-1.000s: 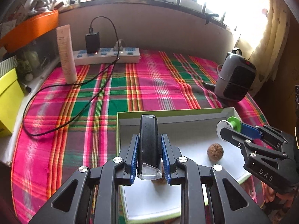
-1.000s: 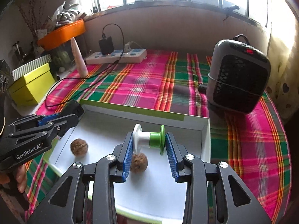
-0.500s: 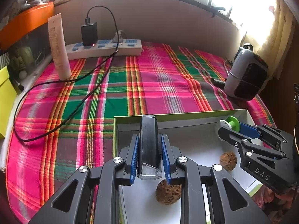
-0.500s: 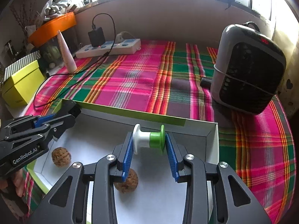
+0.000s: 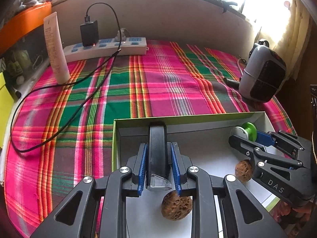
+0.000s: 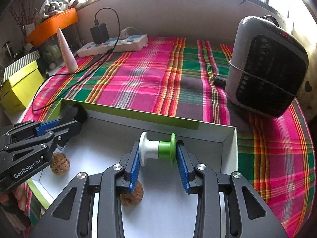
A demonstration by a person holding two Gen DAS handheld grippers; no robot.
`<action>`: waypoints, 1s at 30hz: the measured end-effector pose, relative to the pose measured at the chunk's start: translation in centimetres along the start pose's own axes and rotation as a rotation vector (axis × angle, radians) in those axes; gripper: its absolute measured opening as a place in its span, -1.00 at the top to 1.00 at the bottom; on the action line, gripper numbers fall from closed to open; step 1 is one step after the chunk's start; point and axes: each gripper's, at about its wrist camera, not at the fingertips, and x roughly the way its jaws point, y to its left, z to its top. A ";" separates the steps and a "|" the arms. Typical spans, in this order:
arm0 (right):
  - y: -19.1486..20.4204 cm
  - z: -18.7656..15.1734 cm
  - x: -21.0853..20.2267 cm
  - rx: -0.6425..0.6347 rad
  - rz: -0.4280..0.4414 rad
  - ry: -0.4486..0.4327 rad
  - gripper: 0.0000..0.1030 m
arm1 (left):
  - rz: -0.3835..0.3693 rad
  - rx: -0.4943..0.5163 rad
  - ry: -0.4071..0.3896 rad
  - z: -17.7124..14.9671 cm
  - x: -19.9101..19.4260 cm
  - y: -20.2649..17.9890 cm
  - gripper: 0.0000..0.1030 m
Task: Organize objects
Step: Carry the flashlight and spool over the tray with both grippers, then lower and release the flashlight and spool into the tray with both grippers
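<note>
My left gripper [image 5: 158,154] is shut on a black oblong device [image 5: 157,150], held over the far left part of a shallow white box with a green rim [image 5: 178,119]. My right gripper [image 6: 157,151] is shut on a white and green spool [image 6: 157,148], held over the box's far right corner [image 6: 227,138]. Two walnuts lie on the box floor: one [image 5: 176,205] below my left gripper, one [image 5: 243,170] beside my right gripper [image 5: 243,136]. In the right wrist view they show under my fingers [image 6: 131,196] and at the left [image 6: 59,163], below my left gripper [image 6: 73,117].
The box stands on a pink and green plaid cloth [image 5: 158,79]. A grey heater [image 6: 265,65] stands at the right. A power strip with a black charger [image 5: 107,46], its cable and a white tube [image 5: 55,49] are at the back left. A yellow box [image 6: 19,83] sits at the left edge.
Both grippers have moved forward over the box toward its far wall, each keeping its object. The walnuts now appear nearer to me.
</note>
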 end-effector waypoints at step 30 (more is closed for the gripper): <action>0.8 -0.8 -2.0 0.022 0.011 -0.038 0.01 | -0.018 -0.022 -0.050 -0.8 -3.1 0.4 0.22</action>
